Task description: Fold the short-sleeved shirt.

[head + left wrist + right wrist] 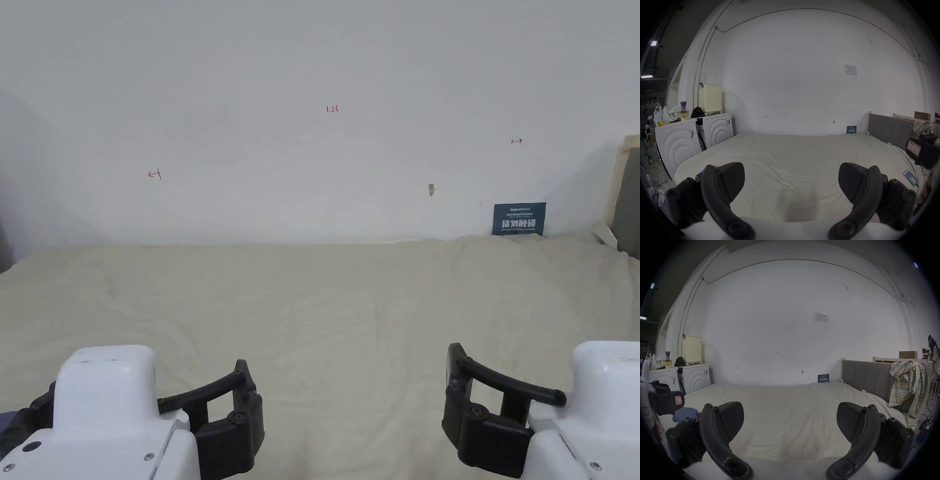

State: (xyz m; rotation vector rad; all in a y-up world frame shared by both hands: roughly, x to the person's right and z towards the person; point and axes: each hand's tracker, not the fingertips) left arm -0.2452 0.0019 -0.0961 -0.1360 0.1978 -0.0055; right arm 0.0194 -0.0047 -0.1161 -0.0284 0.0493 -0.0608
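While both hover over the cream bed (325, 300), left gripper (791, 181) and right gripper (790, 420) gape wide, holding nothing; blue cloth (684, 413) lies apart.

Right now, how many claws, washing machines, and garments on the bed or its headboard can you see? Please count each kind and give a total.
Claws: 2, the left claw and the right claw, both open
Washing machines: 2, the nearer washer and the farther washer
Garments: 2, the blue cloth and the plaid shirt
Total: 6
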